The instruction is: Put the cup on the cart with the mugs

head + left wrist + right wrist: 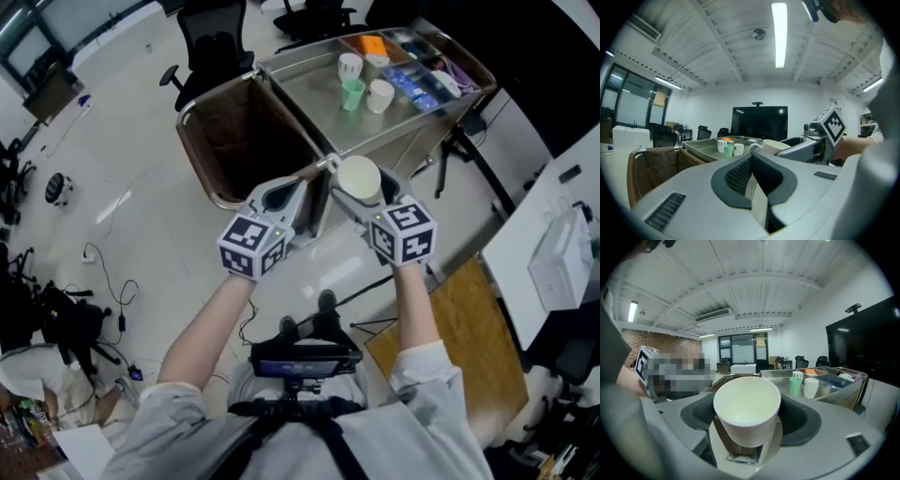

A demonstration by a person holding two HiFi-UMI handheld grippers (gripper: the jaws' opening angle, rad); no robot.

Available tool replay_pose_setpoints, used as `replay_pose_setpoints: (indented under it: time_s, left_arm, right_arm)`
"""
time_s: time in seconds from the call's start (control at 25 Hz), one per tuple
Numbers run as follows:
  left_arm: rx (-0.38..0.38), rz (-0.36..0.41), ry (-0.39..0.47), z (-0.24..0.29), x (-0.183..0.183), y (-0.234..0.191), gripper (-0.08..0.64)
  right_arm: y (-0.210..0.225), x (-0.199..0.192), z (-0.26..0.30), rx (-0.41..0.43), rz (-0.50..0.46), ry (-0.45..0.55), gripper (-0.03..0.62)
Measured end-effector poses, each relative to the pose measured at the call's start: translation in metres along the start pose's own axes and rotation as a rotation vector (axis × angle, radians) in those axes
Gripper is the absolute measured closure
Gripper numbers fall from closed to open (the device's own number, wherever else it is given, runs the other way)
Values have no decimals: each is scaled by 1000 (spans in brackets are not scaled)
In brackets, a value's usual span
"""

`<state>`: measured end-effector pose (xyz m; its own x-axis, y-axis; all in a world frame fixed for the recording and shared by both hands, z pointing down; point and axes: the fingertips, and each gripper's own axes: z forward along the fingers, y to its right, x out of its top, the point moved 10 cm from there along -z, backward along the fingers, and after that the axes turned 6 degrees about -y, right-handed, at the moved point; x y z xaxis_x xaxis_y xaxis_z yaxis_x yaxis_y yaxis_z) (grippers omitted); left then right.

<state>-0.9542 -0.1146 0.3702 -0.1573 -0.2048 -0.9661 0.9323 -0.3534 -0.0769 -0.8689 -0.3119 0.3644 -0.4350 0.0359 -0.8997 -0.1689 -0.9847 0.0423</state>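
My right gripper (pixel 364 187) is shut on a white paper cup (pixel 359 175), held upright and empty (pixel 746 408) between the jaws. It hangs in the air just short of the steel cart (pixel 309 84). On the cart's top tray stand two white mugs (pixel 350 66) (pixel 380 96) and a green cup (pixel 352 94); the right gripper view shows them ahead to the right, the green cup (pixel 795 385) among them. My left gripper (pixel 281 202) is level with the right one on its left, jaws shut with nothing between them (pixel 751 161). From the left gripper view the cup (pixel 776 146) sits to the right.
A brown bin (pixel 244 141) hangs on the cart's left end. Compartments with an orange item (pixel 373 44) and blue packets (pixel 412 86) fill the tray's far side. Office chairs (pixel 211 42) stand behind, a white table (pixel 553 234) at the right, cables (pixel 103 281) on the floor.
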Motion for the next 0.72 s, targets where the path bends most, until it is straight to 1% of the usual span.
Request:
replay_pose_setpoints:
  time_s: [0.16,0.36,0.56,0.72]
  left_arm:
    - [35,6,14,25,27,-30,555]
    - [100,-25,32,62,50,-73,555]
    - [159,-42,31,104,70,-112,555]
    - [200,-38,13,133,73,-139,555]
  right_arm:
    - [27,45,45,16,5,25,173]
    - [63,97,114,-8,-29,33,175]
    - [97,134,178,-16,-29,42,173]
    - [120,153,227,-40,-26,31,173]
